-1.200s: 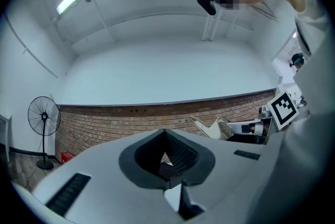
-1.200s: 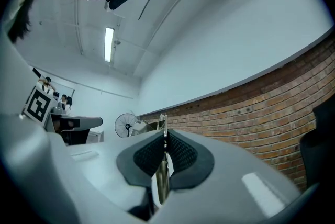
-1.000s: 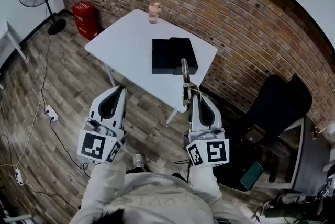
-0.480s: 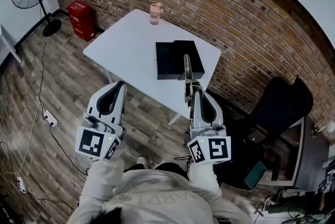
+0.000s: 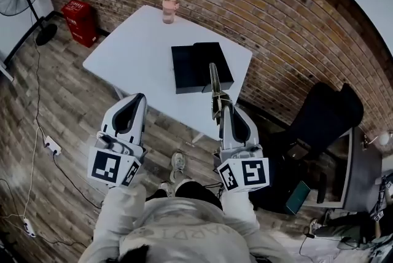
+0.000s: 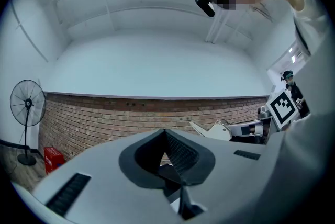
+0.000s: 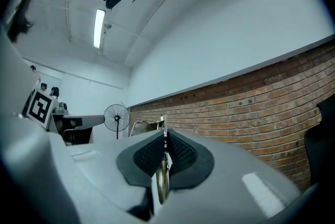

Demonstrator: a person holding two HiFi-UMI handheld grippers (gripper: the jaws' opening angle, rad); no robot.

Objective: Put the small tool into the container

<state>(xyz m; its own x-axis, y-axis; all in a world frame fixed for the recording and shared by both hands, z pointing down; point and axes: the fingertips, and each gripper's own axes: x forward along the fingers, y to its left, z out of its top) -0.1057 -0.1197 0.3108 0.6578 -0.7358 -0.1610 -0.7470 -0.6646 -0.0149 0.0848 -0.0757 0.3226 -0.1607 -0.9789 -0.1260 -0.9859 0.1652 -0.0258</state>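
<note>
In the lower centre of the head view, the left gripper (image 5: 137,98) is clenched with nothing between its jaws. Beside it, the right gripper (image 5: 223,108) is clamped on the small tool (image 5: 214,85), a slim metal piece projecting ahead of the jaws. The tool tip overlaps the near right edge of the black container (image 5: 195,66), which rests on the white tabletop (image 5: 132,50). A pink cup (image 5: 169,9) stands at the tabletop's far edge.

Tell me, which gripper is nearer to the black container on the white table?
Right. The right gripper, shut on the small tool, is just short of the near edge of the black container. The left gripper hangs farther off, over the floor.
</note>
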